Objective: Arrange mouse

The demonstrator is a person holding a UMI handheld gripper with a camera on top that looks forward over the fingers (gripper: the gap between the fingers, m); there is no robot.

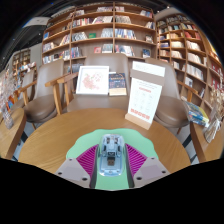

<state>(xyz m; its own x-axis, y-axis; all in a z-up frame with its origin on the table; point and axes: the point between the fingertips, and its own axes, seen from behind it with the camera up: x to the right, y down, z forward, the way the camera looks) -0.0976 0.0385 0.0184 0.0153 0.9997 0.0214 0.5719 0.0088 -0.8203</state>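
A pale, translucent mouse (110,156) with a dark middle strip lies lengthwise between my gripper's (111,150) two fingers. Both magenta pads (88,158) lie against its sides, so the gripper is shut on it. A green mat (72,150) shows under and around the mouse, on a round wooden table (45,135). I cannot tell whether the mouse rests on the mat or hangs just above it.
Beyond the fingers, a white sign card (145,100) stands on the table's far right. Display books (93,78) stand upright behind the table, with wooden chairs (62,92) to their left. Bookshelves (100,35) fill the back wall and both sides.
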